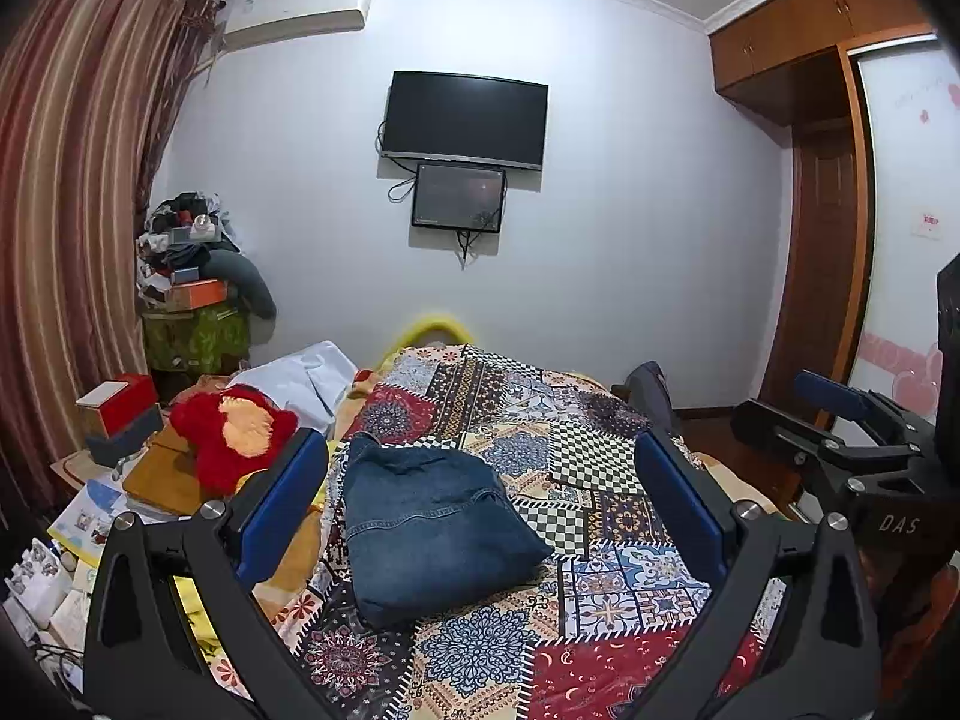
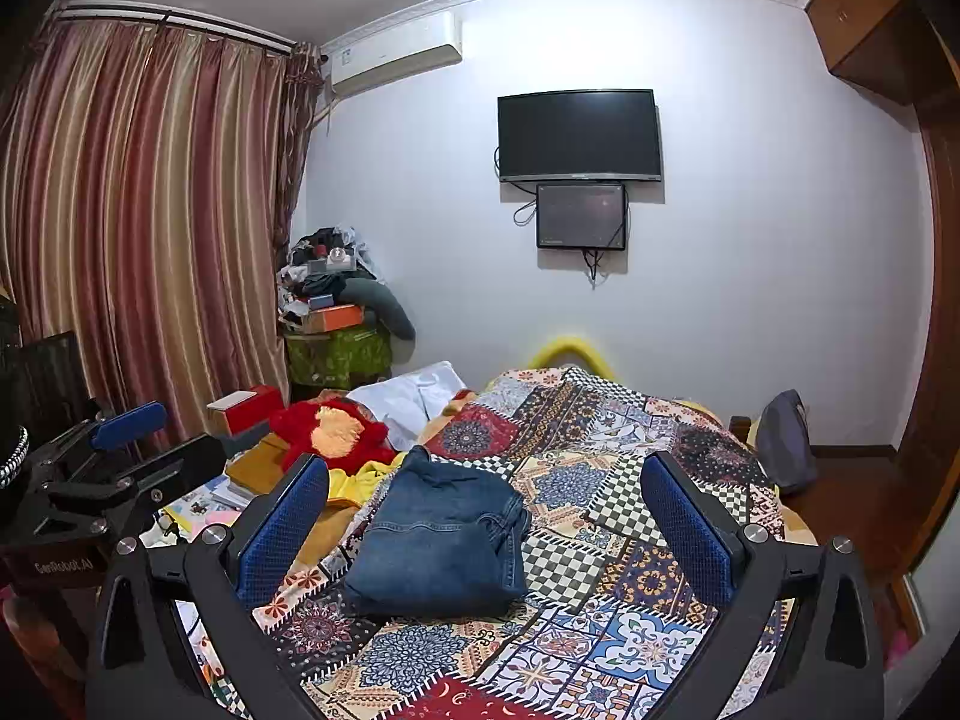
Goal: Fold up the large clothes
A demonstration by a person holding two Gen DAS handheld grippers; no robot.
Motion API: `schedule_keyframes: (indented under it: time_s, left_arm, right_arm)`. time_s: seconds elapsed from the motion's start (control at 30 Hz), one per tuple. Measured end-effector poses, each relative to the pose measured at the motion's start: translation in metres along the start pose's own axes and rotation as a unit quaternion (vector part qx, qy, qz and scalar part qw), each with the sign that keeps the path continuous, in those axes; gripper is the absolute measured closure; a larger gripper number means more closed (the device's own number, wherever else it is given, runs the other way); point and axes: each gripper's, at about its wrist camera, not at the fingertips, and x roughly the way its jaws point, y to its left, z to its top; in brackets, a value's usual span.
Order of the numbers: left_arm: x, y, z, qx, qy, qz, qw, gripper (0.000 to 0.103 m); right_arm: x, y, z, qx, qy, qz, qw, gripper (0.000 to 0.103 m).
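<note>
A pair of blue jeans (image 1: 432, 525) lies folded into a compact stack on the patchwork bedspread (image 1: 600, 600). My left gripper (image 1: 480, 498) hovers above and in front of it, open, nothing between its blue pads. In the right wrist view the same folded jeans (image 2: 438, 540) rest on the bedspread (image 2: 600, 648), and my right gripper (image 2: 486, 516) is also open and holds nothing. The right gripper (image 1: 840, 420) shows at the right edge of the left wrist view; the left gripper (image 2: 120, 444) shows at the left edge of the right wrist view.
A red plush toy (image 1: 240, 426) and a white pillow (image 1: 306, 375) lie left of the bedspread. Boxes, books and papers (image 1: 114, 480) crowd the left side. A cluttered stack (image 1: 192, 288) stands by the curtain. A grey bag (image 2: 783, 438) sits at the bed's right.
</note>
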Motion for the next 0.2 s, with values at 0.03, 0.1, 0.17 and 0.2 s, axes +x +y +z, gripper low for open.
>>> schedule_keyframes:
  time_s: [0.03, 0.1, 0.17, 0.2]
  left_arm:
    - [0.0000, -0.0011, -0.0004, 0.002, 0.000, 0.000, 1.0000, 0.000]
    - [0.0006, -0.0037, -0.0003, 0.007, 0.000, 0.000, 1.0000, 0.000]
    - [0.0009, -0.0052, -0.0007, 0.008, 0.001, 0.001, 1.0000, 0.000]
    - [0.0010, -0.0048, -0.0009, 0.007, 0.001, 0.000, 1.0000, 0.000]
  right_arm:
    - [0.0004, -0.0005, 0.0007, 0.001, 0.001, 0.000, 1.000, 0.000]
    - [0.0003, -0.0009, 0.0009, 0.003, 0.002, 0.001, 1.000, 0.000]
    - [-0.0001, -0.0019, 0.0019, 0.004, 0.001, 0.001, 1.000, 0.000]
    - [0.0000, -0.0022, 0.0019, 0.003, 0.002, 0.001, 1.000, 0.000]
